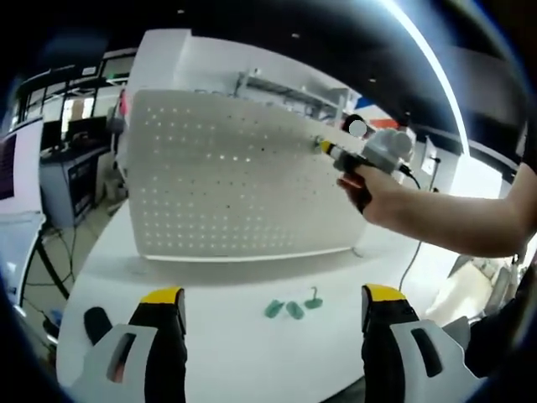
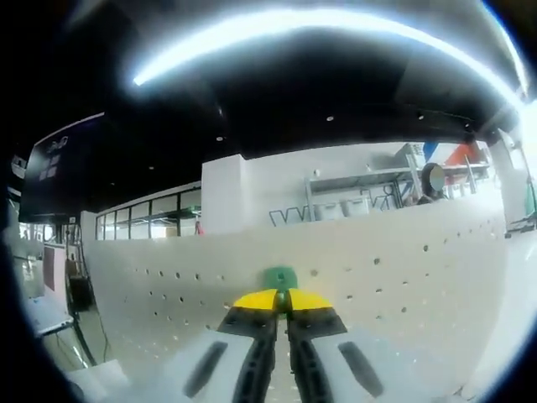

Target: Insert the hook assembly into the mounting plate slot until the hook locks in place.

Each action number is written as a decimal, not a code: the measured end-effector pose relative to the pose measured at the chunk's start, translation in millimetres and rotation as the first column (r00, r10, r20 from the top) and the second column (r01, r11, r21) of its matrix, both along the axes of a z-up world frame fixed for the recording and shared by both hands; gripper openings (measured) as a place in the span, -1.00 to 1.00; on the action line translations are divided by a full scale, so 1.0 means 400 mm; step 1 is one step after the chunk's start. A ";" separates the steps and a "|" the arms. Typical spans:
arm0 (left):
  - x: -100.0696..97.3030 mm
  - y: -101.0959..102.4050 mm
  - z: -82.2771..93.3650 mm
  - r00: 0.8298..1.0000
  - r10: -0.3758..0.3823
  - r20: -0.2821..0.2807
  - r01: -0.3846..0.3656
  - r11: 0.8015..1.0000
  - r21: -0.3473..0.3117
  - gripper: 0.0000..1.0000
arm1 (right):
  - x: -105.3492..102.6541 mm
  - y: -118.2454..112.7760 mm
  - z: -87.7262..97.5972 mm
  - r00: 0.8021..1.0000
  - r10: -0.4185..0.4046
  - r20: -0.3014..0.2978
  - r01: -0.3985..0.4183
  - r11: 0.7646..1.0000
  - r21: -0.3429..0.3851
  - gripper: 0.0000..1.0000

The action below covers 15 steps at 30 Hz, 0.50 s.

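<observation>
Right gripper [image 2: 283, 300] pinches a small green plastic hook [image 2: 279, 278] against the white perforated pegboard plate [image 2: 403, 277]; left gripper [image 1: 273, 304] stands spread above three green hooks [image 1: 293, 307].

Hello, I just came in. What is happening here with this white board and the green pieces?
A person holds a gripper in each hand. The right gripper is shut on a green hook and holds it close to the upright pegboard, near its top. The left gripper is open above the table, where three more hooks lie.
</observation>
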State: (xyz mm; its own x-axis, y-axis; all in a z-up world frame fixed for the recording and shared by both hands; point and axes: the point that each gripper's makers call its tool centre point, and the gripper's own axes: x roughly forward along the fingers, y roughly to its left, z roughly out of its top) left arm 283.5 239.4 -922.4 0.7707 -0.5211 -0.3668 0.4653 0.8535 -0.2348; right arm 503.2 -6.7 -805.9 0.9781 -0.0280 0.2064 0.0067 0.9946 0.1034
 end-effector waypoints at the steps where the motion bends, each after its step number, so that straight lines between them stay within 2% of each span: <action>1: 0.000 0.000 -0.001 1.000 0.001 0.000 -0.001 1.000 0.000 0.75 | 0.003 0.001 -0.003 1.000 -0.001 -0.006 0.001 1.000 -0.005 -0.98; 3: 0.002 -0.001 -0.001 1.000 0.001 0.002 -0.001 1.000 -0.002 0.76 | 0.012 0.002 -0.013 0.999 -0.010 -0.039 0.008 0.999 -0.039 -0.98; 8: -0.001 0.000 -0.006 1.000 0.001 -0.002 -0.001 1.000 0.003 0.75 | 0.012 0.002 -0.013 0.999 -0.022 -0.046 0.020 0.999 -0.039 -0.97; 11: -0.004 0.002 -0.005 1.000 0.004 0.000 -0.004 1.000 -0.001 0.76 | 0.016 0.001 -0.018 0.998 -0.006 -0.070 0.006 1.000 -0.009 -0.95; 15: -0.003 0.006 -0.008 1.000 0.007 0.002 -0.007 1.000 0.001 0.78 | 0.019 0.005 -0.023 0.995 0.007 -0.102 -0.010 1.000 -0.028 -0.88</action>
